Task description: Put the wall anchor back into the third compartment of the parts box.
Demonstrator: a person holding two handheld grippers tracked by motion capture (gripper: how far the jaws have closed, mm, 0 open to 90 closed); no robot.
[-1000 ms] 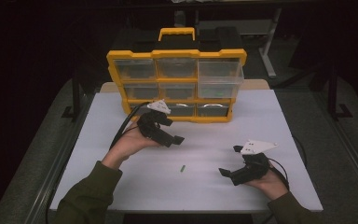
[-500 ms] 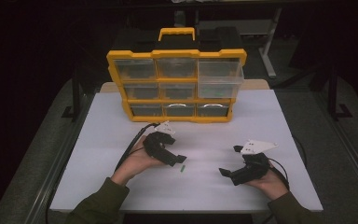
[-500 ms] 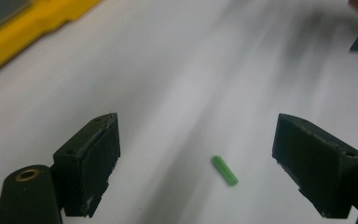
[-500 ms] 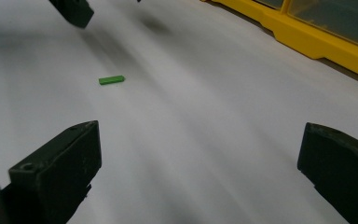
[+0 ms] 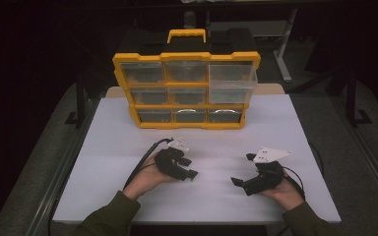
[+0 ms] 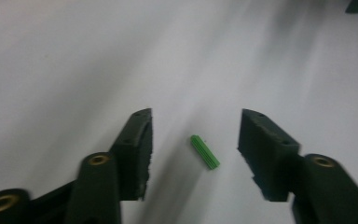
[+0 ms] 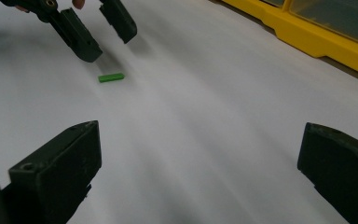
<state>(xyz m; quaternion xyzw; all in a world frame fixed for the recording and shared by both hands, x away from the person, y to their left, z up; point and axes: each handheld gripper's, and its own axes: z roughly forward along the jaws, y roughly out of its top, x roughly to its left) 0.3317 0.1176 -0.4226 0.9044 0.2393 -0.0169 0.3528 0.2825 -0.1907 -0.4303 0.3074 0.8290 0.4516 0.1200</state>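
Observation:
A small green ribbed plug (image 6: pixel 205 151) lies flat on the white table (image 5: pixel 275 128). My left gripper (image 6: pixel 196 116) hangs low over it, one jaw on each side, and neither pad touches it. Its jaws have just been closing, with the plug lying between them. In the right gripper view the plug (image 7: pixel 111 77) lies just in front of the left gripper (image 7: pixel 109 46). In the high view the left gripper (image 5: pixel 190 168) is left of the table's middle. My right gripper (image 5: pixel 242 169) rests open near the front right, its jaws (image 7: pixel 200 140) wide apart with nothing between them.
A yellow organiser (image 5: pixel 187 88) with clear drawers stands upright at the back of the table, its top right drawer (image 5: pixel 231 78) pulled out a little. Its yellow base (image 7: pixel 317 37) shows at the upper right of the right gripper view. Cables trail from both grippers.
My left gripper has come down and toward the table's front, onto the spot where the green plug lay, and its jaws have narrowed. The right gripper has not moved.

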